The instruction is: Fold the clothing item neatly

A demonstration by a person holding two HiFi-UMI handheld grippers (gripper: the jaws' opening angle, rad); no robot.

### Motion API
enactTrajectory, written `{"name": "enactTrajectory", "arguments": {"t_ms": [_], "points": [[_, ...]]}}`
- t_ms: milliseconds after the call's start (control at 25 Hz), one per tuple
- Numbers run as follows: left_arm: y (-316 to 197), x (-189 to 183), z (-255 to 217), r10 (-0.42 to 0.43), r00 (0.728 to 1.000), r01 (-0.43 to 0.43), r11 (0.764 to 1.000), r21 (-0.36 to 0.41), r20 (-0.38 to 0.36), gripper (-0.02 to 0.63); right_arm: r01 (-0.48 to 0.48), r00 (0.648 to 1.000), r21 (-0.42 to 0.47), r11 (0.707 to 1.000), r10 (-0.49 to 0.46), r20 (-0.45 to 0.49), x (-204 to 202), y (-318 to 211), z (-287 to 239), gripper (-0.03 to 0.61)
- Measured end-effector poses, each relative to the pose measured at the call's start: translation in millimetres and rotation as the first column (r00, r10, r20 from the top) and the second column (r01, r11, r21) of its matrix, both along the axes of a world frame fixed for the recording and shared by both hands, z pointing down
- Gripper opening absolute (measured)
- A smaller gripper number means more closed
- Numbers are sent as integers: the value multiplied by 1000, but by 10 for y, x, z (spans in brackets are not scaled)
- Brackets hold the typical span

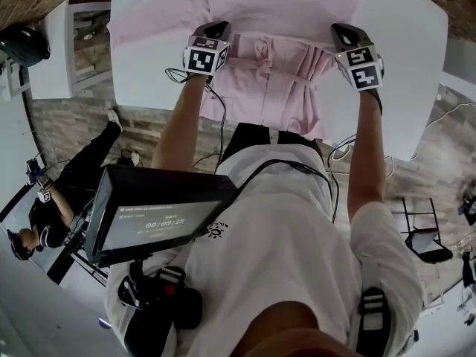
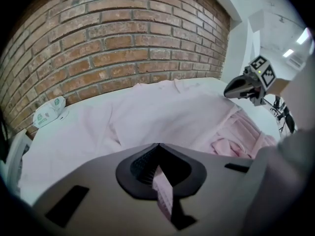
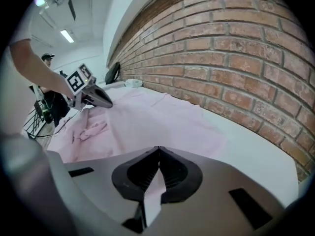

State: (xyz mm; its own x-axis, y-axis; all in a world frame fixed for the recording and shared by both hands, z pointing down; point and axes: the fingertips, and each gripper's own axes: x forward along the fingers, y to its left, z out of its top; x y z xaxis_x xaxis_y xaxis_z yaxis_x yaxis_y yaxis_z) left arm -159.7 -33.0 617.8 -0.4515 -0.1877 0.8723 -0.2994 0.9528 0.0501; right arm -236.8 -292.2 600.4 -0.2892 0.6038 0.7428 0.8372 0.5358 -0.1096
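Observation:
A pale pink garment (image 1: 275, 6) lies spread on the white table (image 1: 416, 43), its lower part bunched with a tie (image 1: 271, 62) and hanging over the near edge. My left gripper (image 1: 219, 28) is shut on a fold of the pink fabric (image 2: 162, 193) at the garment's left side. My right gripper (image 1: 342, 30) is shut on another fold (image 3: 152, 193) at the garment's right side. In the left gripper view, the garment (image 2: 162, 117) stretches ahead and the right gripper (image 2: 231, 90) hangs over its right part. The right gripper view shows the garment (image 3: 147, 117) and the left gripper (image 3: 106, 102).
A red brick wall (image 2: 123, 43) runs behind the table. A white packet (image 2: 48, 113) lies at the table's far left corner. A black screen (image 1: 156, 218) hangs at the person's chest. Another person (image 1: 59, 192) sits on the floor at left; a chair (image 1: 424, 236) stands at right.

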Motion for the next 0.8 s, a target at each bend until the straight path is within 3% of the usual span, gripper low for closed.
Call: {"name": "enactTrajectory", "arguments": {"t_ms": [240,440,600,800], "points": [[63,72,26,-13,1000,12,999,-37,-14,2,106,994,75,992,-104,-23,549,-7,124,5],[102,53,-34,-38,999,37,999,-34,-9,2,87,996,57,995,-87,-7,514,-4,97,5],[149,108,-158,-93,995,94,996,-10,44,2,76,997,2,997,-76,-17,485,81,-4,5],[262,297,-401,-155,982,158,987,-15,107,2,142,990,-42,989,-141,25,514,386,-183,5]]}}
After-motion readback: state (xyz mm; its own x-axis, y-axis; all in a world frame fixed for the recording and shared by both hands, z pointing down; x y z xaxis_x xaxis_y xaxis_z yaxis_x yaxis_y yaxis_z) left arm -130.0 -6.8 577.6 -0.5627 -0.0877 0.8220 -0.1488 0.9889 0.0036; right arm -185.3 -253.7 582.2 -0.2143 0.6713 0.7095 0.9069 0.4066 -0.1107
